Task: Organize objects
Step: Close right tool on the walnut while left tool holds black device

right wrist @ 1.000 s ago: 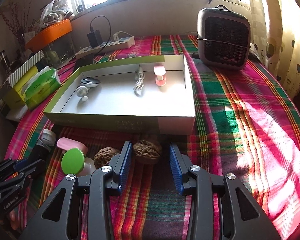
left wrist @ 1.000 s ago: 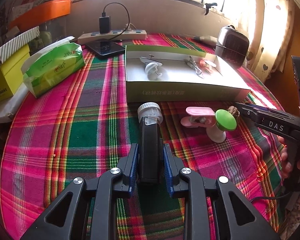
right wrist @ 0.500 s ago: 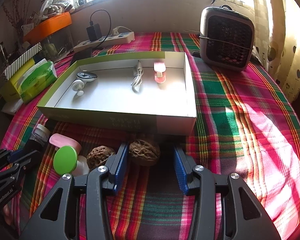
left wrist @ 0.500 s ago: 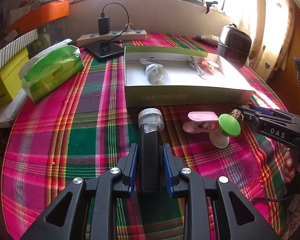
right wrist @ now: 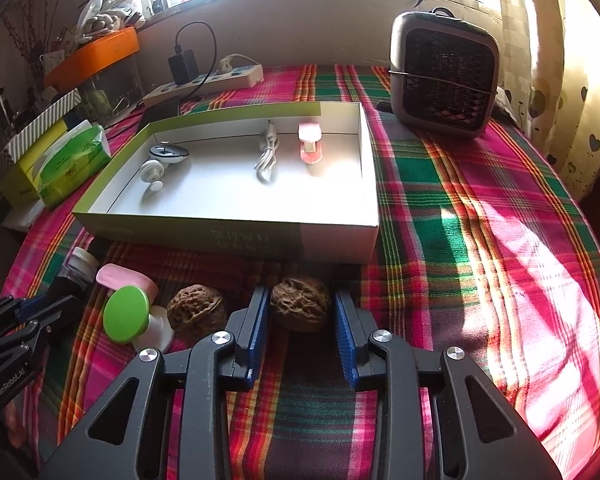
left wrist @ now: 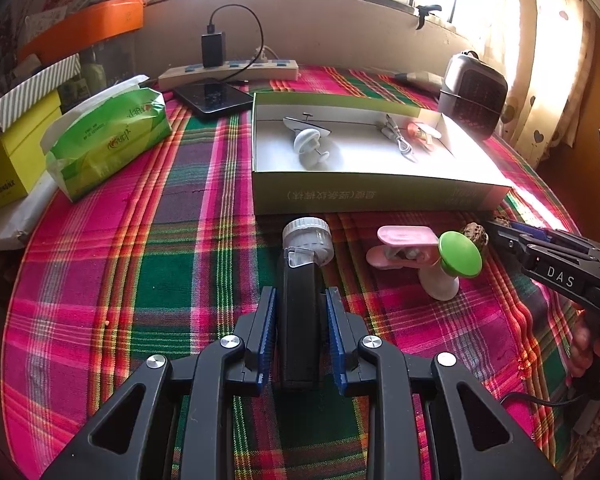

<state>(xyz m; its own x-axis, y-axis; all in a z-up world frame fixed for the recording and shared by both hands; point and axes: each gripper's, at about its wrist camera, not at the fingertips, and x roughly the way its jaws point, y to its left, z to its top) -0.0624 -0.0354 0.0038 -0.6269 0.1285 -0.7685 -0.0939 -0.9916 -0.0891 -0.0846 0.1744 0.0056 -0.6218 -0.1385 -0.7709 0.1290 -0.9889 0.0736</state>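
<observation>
Now L claw [left wrist: 300, 320] is clamped on black torch [left wrist: 299, 300], lying on cloth [left wrist: 140, 280], w/ box [left wrist: 360, 196] just ahead. R claw [right wrist: 300, 320] has just been closing; pads flank walnut [right wrist: 300, 309], tiny gaps, 2nd walnut [right wrist: 196, 309] just left.

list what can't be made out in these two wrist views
- Rear end of the black flashlight, left wrist view: hidden between and under the left hand-held gripper.
- Green printing on the box front: upside down and too small to read.
- Second walnut, left wrist view: mostly hidden behind the green-topped item.
- Walnut in the right hand-held gripper, right wrist view: pad contact unclear; the jaws have just been closing.
</observation>
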